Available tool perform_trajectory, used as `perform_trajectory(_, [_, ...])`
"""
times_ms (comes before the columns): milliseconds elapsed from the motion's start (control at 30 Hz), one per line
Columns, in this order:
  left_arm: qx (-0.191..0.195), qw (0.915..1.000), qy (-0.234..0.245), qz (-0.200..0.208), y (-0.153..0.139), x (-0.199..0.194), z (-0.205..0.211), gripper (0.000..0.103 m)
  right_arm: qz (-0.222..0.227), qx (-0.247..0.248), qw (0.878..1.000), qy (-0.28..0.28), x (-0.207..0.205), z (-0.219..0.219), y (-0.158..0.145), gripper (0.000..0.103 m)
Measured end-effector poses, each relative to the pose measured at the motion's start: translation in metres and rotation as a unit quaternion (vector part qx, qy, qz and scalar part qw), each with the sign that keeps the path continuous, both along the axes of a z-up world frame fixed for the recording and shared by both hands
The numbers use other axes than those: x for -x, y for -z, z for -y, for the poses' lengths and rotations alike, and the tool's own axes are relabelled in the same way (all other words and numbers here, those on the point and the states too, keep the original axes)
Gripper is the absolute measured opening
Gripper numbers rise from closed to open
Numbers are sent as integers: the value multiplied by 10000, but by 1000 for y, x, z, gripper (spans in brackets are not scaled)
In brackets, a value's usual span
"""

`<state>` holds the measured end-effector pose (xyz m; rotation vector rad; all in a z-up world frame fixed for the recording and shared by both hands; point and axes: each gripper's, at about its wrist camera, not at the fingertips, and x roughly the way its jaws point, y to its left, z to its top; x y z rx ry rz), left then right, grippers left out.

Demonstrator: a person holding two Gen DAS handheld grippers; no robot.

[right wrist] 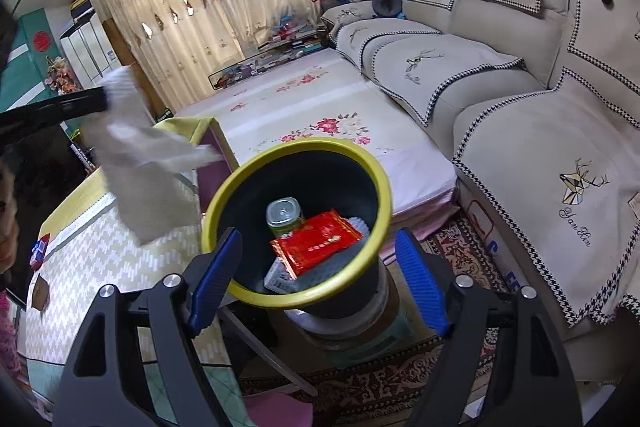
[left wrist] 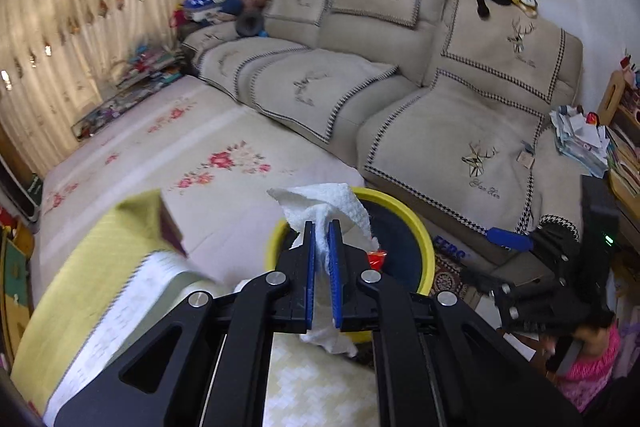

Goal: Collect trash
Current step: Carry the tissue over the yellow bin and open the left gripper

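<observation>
My left gripper [left wrist: 322,225] is shut on a crumpled white paper towel [left wrist: 332,205], held in the air just short of the yellow-rimmed dark trash bin [left wrist: 424,227]. The towel [right wrist: 140,163] also shows at the left of the right wrist view, hanging from the left gripper's fingers [right wrist: 94,101]. My right gripper [right wrist: 318,239] is open and empty, right above the near rim of the bin [right wrist: 298,301]. Inside the bin lie a red packet [right wrist: 316,247], a green can [right wrist: 285,215] and some paper.
A beige sofa [left wrist: 400,83] stands behind and right of the bin. A low table with a yellow-white cloth [right wrist: 100,247] is at the left, and a floral mat [left wrist: 192,147] lies beyond. The bin stands on a stool over a patterned rug [right wrist: 400,375].
</observation>
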<state>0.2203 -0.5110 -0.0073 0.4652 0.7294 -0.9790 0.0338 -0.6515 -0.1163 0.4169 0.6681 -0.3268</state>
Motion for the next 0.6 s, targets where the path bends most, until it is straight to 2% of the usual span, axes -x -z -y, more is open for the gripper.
perform_trajectory(133, [-270, 9991, 69, -304, 35, -10, 49, 8, -10, -36, 10000, 58, 5, 9, 4, 75])
perform_trajectory(200, [-418, 9984, 35, -381, 53, -13, 67, 12, -28, -49, 9999, 101, 6, 13, 6, 75])
perform_trajectory(233, [-482, 9980, 20, -405, 62, -15, 71, 26, -36, -56, 9999, 117, 7, 14, 7, 75])
perform_trajectory(267, [-565, 9975, -10, -418, 69, -16, 77, 52, -42, -65, 9999, 125, 8, 15, 8, 75])
perform_trajectory(300, [-628, 9971, -42, -422, 76, -17, 81, 61, -46, -75, 9999, 130, 8, 15, 9, 75])
perform_trajectory(333, [-659, 9969, -66, -423, 81, -18, 85, 67, -51, -81, 9999, 131, 9, 15, 9, 75])
perform_trajectory(433, [-647, 9965, -131, -520, 88, -21, 85, 67, -69, -70, 9999, 127, 11, 13, 10, 75])
perform_trajectory(533, [-310, 9978, -179, -554, 72, -15, 62, 67, -94, -59, 9999, 103, 13, 9, 11, 75])
perform_trajectory(600, [-10, 9986, -278, -447, 53, -9, 38, 71, -112, -47, 9999, 42, 13, 3, 11, 75])
